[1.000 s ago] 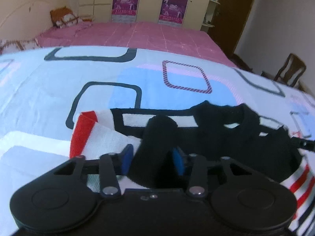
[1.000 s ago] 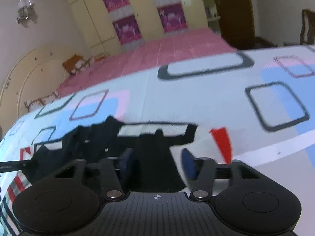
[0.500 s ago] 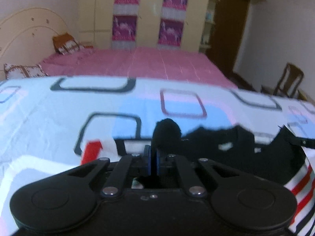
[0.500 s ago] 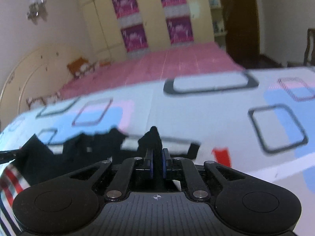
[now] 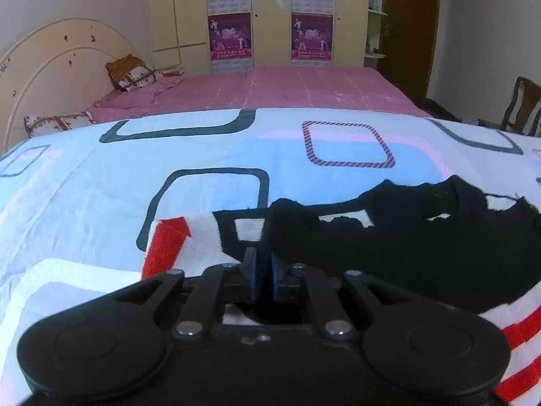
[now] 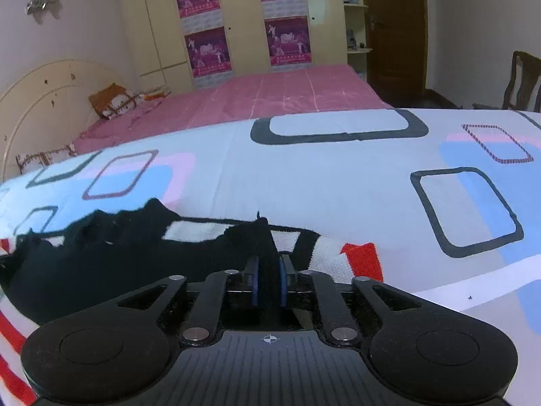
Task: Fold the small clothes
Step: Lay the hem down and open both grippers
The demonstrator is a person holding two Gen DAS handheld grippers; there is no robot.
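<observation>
Left wrist view: the patterned bedspread runs wide and bare to the left of the sweater and beyond it, up to its far edge, where the pink bed begins. Past the pink bed stand the cupboard doors with purple posters; a wooden chair sits at the far right, well apart from the sweater. The sweater lies across the view, its long axis running left to right, with the neckline toward the far side. It is a knit piece, mostly black, with white panels, a red cuff at its left end and red and white stripes at its lower right. The left gripper has a fold of black knit between its blue pads; the jaws are nearly together, easing apart, the cloth still pinched.

Right wrist view: here the open bedspread stretches to the right of the sweater and beyond it. The sweater again lies crosswise, its red patch at the right end, stripes at the lower left. The right gripper clasps a ridge of black knit between its pads, jaws opening slightly.
</observation>
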